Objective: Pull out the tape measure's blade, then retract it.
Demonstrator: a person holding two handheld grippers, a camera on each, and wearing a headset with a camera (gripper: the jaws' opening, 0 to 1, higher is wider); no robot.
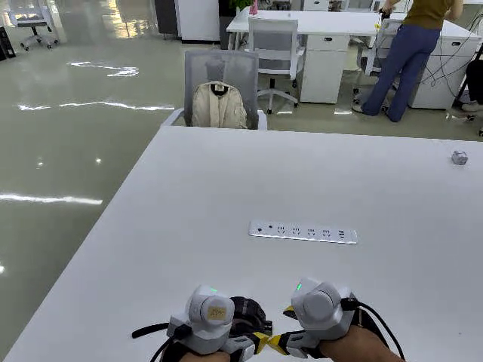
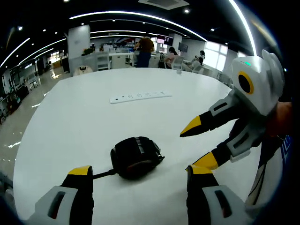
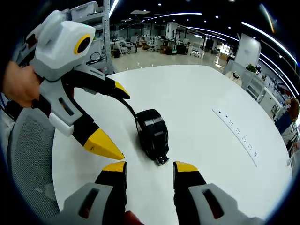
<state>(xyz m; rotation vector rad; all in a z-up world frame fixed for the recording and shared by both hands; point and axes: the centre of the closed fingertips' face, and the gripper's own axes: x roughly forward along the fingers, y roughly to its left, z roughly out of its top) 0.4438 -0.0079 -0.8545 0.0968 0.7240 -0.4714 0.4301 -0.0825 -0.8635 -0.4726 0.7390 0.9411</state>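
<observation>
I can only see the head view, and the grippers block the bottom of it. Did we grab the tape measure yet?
Observer: No. In the left gripper view the black tape measure lies on the white table just ahead of the left tongs, which are open, with neither tong on the case.
Operator: What about the other tongs?
Observer: The right tongs are open too, and the blade's metal hook points at the gap between them.
Operator: Is the blade sticking out?
Observer: Hardly. Just the hook shows at the mouth of the case. A thin black strap trails from the other end.
</observation>
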